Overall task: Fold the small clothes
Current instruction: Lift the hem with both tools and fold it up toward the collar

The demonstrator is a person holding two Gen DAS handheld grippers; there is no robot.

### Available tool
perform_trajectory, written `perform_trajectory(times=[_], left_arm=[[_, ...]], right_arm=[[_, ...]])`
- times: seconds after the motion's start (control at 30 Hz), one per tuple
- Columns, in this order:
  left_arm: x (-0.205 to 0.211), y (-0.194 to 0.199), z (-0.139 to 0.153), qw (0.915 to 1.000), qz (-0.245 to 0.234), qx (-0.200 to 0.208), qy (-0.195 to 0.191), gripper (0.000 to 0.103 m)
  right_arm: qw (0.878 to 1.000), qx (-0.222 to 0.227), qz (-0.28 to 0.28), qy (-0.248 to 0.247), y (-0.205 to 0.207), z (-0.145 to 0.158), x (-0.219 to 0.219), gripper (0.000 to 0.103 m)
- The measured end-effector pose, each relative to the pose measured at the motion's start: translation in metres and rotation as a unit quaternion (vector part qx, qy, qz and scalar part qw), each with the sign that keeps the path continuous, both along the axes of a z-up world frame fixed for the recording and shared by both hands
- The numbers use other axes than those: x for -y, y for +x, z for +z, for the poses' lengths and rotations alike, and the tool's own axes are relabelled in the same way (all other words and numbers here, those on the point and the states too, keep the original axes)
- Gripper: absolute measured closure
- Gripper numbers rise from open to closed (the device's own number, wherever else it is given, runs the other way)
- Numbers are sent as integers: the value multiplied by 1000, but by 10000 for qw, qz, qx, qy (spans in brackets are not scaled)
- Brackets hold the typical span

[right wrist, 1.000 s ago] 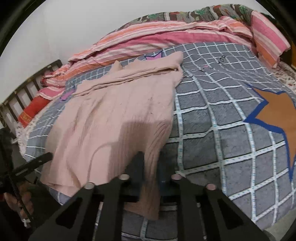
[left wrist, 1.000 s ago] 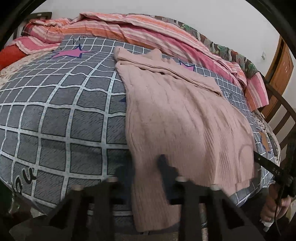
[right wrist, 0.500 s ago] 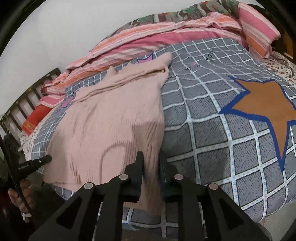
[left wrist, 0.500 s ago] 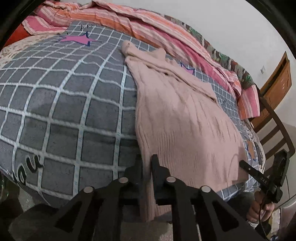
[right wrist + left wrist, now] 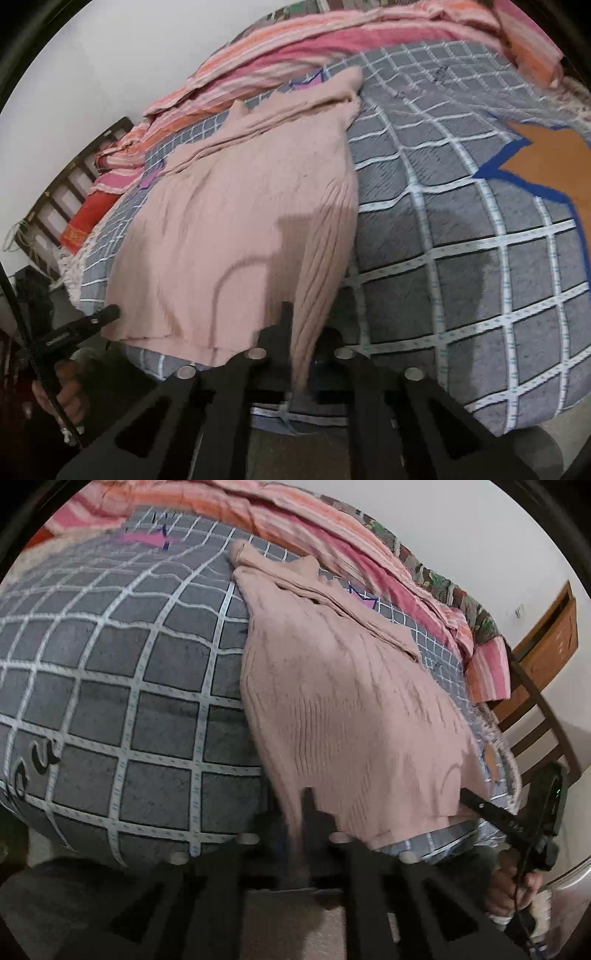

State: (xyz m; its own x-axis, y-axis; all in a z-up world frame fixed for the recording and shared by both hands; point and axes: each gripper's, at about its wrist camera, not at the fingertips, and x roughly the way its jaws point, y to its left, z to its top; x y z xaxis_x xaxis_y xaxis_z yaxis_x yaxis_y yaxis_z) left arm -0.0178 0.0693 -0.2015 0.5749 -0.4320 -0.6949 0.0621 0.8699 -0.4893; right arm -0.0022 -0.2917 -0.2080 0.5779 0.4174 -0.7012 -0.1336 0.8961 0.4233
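A: Sweater [image 5: 332, 701], pink and cable-knit, lies flat on the grid-patterned bed [image 5: 110, 686], its hem hanging over the bed's near edge. What does each camera add?

B: The left wrist view shows a wooden chair [image 5: 535, 709] beyond the sweater. The right wrist view shows an orange star [image 5: 550, 158] on the bedcover and a slatted headboard [image 5: 70, 177].

A: And the grippers?

B: The left hand-held gripper [image 5: 301, 812] has just pressed together on the sweater's left hem corner. The right hand-held gripper [image 5: 301, 332] has just clamped the ribbed right hem corner, which drapes between its jaws.
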Motion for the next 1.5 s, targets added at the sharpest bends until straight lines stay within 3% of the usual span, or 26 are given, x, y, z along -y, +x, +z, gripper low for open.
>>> perform_trajectory(times=[0.17, 0.3, 0.5, 0.6, 0.87, 1.17, 1.5], left_arm=[[-18, -8, 32, 9964, 48, 472, -697, 97], [-28, -5, 65, 9930, 145, 811, -846, 97], [-34, 16, 112, 9881, 402, 1299, -716, 97], [-32, 31, 129, 9863, 516, 1494, -471, 97], [-28, 55, 149, 9821, 585, 1770, -277, 97], [-30, 85, 154, 9811, 768, 1747, -314, 97], [-25, 165, 152, 9834, 1255, 1306, -112, 97]], right_arm=[[9985, 426, -28, 337, -8, 25, 6, 98], [9936, 962, -125, 572, -16, 61, 16, 98], [9855, 1472, -229, 818, -2, 104, 21, 98], [9823, 1634, -238, 887, 7, 116, 21, 98], [9745, 1845, -322, 1237, 34, 136, 29, 98], [9746, 1877, -358, 1170, 63, 148, 26, 98], [9787, 1647, -608, 1060, 135, 162, 13, 98]])
